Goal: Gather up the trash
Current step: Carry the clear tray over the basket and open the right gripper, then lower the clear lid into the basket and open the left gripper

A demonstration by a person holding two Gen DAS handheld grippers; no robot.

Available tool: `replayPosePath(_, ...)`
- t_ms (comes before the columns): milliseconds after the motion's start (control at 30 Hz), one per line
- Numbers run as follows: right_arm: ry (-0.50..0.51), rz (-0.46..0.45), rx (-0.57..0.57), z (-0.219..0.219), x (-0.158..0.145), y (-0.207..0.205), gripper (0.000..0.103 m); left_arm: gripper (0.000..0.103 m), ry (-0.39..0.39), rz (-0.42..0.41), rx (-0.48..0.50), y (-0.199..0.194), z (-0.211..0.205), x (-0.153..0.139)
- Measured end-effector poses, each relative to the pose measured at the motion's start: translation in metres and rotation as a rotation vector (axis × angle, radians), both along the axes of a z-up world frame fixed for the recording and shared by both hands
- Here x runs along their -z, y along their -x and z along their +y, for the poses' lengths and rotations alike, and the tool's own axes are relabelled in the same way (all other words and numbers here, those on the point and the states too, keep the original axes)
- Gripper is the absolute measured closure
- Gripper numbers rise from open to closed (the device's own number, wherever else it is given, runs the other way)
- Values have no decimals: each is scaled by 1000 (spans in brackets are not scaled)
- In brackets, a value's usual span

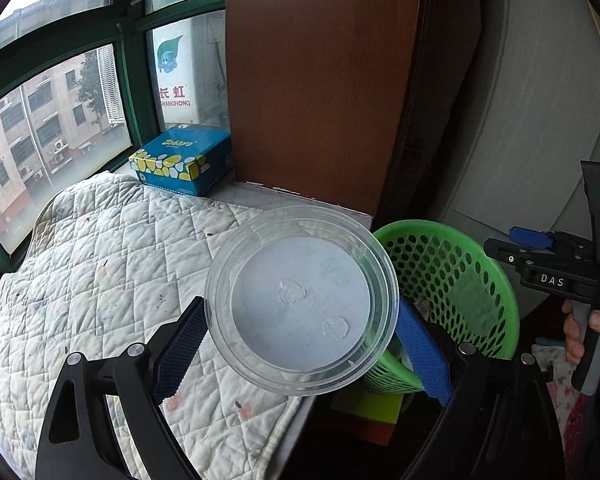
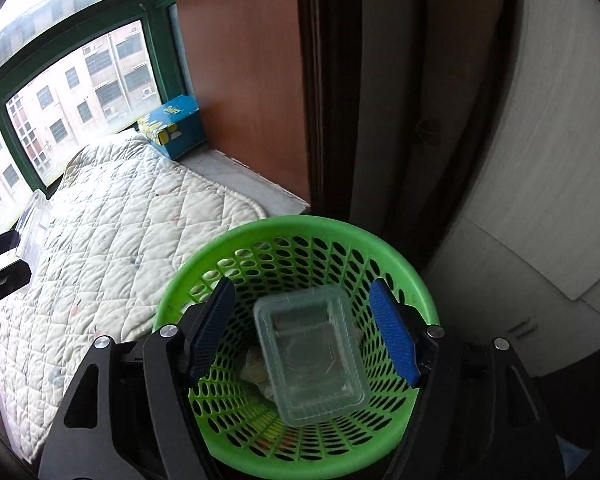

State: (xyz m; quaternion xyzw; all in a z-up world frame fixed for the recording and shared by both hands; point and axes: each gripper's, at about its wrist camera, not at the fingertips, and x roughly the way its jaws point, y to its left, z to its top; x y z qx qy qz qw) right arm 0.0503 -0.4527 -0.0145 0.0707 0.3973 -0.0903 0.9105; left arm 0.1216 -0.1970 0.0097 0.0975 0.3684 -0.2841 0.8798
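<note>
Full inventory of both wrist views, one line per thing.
Round container: 1, clear, held between the left claw's pads, beside the basket.
Rectangular container: 1, clear, inside the basket, between the right claw's open pads.
Basket: 1, green, perforated, beside the sill.
Crumpled paper: some, white, at the basket bottom.
Quilted pad: 1, white, on the sill.
Tissue box: 1, blue and yellow, by the window.
Wood panel: 1, brown, behind the sill.
Left claw: 1, black, blue pads.
Right claw: 1, black, blue pads.
Hand: 1, on the right claw's handle.

Clear glossy plastic lid, perforated green plastic basket, quilted cloth pad, smooth wood panel.
</note>
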Motion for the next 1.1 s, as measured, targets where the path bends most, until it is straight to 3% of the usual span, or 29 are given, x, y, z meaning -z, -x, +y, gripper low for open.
replayPosePath(567,14,-33,38,-24,-10,30,25,14,-49,46,130,5,-91,20)
replayPosePath(1100,16,-44,66,-30,-9,45,21,10,-53,101,161,2,-118,43)
